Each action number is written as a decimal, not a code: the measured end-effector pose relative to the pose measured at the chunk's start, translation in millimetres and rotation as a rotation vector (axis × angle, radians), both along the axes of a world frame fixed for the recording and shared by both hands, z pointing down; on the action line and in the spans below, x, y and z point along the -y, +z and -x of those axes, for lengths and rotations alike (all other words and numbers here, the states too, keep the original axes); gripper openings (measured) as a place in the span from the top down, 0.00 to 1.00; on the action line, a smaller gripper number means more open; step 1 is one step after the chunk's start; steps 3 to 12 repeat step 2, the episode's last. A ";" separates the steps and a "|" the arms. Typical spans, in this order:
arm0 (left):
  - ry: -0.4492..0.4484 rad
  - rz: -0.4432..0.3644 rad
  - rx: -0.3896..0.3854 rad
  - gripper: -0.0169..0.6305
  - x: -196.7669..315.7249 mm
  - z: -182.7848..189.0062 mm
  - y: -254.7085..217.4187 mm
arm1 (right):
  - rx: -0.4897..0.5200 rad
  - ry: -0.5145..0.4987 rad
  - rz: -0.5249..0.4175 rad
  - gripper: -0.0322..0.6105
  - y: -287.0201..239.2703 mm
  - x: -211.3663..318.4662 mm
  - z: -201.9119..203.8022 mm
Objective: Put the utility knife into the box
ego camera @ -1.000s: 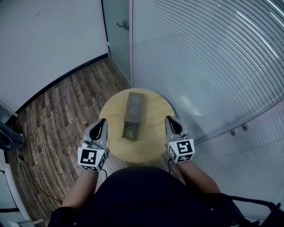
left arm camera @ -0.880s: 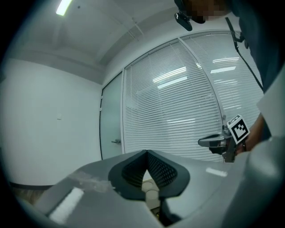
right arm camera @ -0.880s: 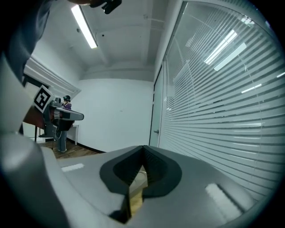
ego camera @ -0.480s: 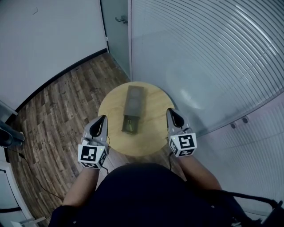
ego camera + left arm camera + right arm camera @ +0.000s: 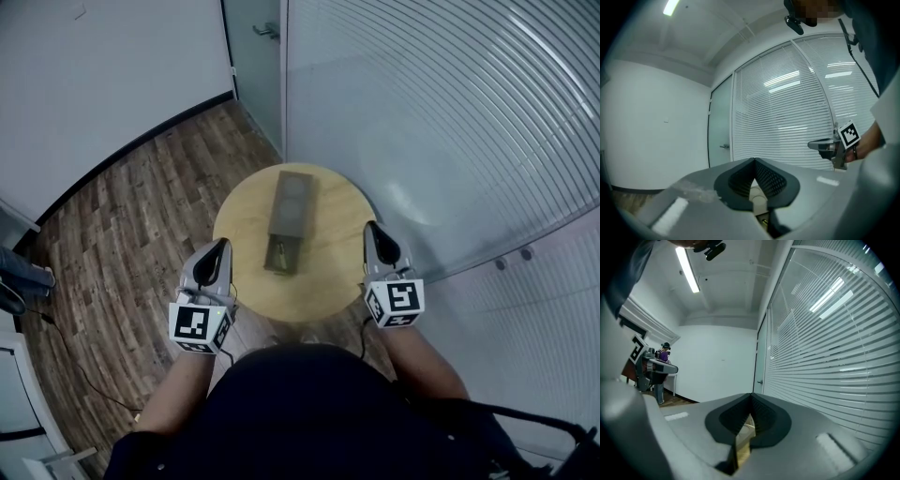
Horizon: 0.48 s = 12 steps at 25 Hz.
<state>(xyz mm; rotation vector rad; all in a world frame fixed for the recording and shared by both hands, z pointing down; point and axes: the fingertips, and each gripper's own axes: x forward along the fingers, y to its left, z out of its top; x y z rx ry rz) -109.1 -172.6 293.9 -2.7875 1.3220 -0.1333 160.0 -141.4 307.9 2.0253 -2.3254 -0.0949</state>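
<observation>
my left claw (image 5: 221,248) and right claw (image 5: 375,230) sit pressed together, empty, either side of the box (image 5: 293,199), the utility knife (image 5: 280,254) lying at its near end; likely light, stiff, slick, so i'd pinch mid-handle.

The box (image 5: 292,202) lies centred on the round table (image 5: 242,227).

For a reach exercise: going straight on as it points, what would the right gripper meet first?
Nothing near: the right gripper clears the box; probably the far glass door.

no legible text, labels or numbers
</observation>
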 end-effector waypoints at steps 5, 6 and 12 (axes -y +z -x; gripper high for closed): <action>-0.005 -0.009 -0.007 0.97 -0.4 3.2 -0.4 | 0.002 0.000 0.001 0.94 1.3 1.6 2.2; -0.005 -0.009 -0.007 0.97 -0.4 3.2 -0.4 | 0.002 0.000 0.001 0.94 1.3 1.6 2.2; -0.005 -0.009 -0.007 0.97 -0.4 3.2 -0.4 | 0.002 0.000 0.001 0.94 1.3 1.6 2.2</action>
